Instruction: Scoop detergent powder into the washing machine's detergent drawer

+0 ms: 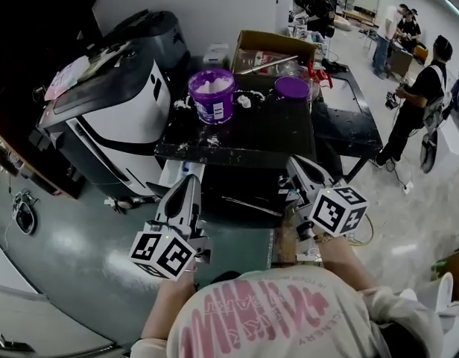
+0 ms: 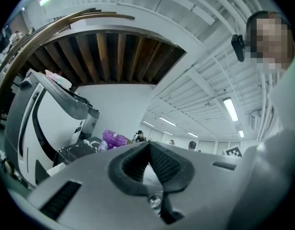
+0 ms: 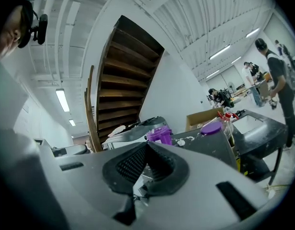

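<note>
Purple tub (image 1: 212, 95) on black table (image 1: 252, 136) | purple lid (image 1: 291, 87) beside | cardboard box (image 1: 274, 45) behind

Head cam: overhead, steep down, tabletop (image 1: 237, 136) at 12 o'clock, mid-range. Cams on left claw (image 2: 148, 146) & right claw (image 3: 146, 146): low, near-level, facing tabletop. All 3 share purple tub (image 1: 212, 95).

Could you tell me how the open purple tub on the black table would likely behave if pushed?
The purple tub looks heaped with white powder, so it is probably fairly heavy and steady. It stands uncovered, so a jolt would likely spill some. Spilled powder on the table may let it slide.
</note>
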The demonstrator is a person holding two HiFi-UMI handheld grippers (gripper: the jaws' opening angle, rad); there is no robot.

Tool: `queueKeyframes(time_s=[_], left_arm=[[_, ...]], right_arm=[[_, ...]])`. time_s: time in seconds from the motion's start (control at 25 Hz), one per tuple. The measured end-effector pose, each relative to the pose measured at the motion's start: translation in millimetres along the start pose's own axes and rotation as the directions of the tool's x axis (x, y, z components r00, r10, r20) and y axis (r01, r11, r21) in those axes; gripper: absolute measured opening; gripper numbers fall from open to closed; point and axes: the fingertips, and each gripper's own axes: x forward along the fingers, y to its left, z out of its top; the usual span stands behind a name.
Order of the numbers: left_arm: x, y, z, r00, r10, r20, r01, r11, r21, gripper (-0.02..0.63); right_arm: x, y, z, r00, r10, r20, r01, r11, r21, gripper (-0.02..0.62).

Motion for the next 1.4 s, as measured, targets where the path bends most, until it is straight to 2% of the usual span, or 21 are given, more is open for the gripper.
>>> queueKeyframes(time_s=[0.16,0.36,0.52,0.68,0.8,1.0,1.2,1.4], left_arm=[[4,10,-16,0.999,0.017,-0.042,-0.016,1.000,0.008,0.002],[4,38,-36,0.990,0.114,-0.087,-0.117,0.993,-0.024,0.002],[20,47,-42,0.989,0.101,-0.104,-0.104,0.994,-0.028,0.002],[40,70,-37,0.989,0.119,-0.088,-0.122,0.992,-0.036,0.002],[59,84,-26,0.990,0.115,-0.079,-0.118,0.992,-0.034,0.002],[93,116,-4,0.990,0.124,-0.062,-0.126,0.992,-0.016,0.002],[130,146,20,0.993,0.109,-0.039,-0.108,0.994,0.011,0.002],[156,182,22,0.993,0.100,-0.060,-0.100,0.995,-0.003,0.002]], right_arm=[[10,-16,-26,0.999,-0.010,-0.032,0.011,0.999,0.049,0.000],[27,-24,-61,0.993,0.018,-0.118,-0.006,0.994,0.108,0.000],[49,-30,-68,0.988,0.050,-0.147,-0.030,0.991,0.129,0.000],[83,-38,-64,0.985,0.058,-0.161,-0.043,0.994,0.099,0.000],[111,-40,-57,0.981,0.079,-0.176,-0.059,0.992,0.114,0.018],[168,-37,-32,0.978,0.124,-0.166,-0.108,0.989,0.106,0.060],[219,-31,-6,0.973,0.171,-0.152,-0.161,0.984,0.077,0.066],[261,-33,13,0.966,0.203,-0.159,-0.195,0.979,0.068,0.084]])
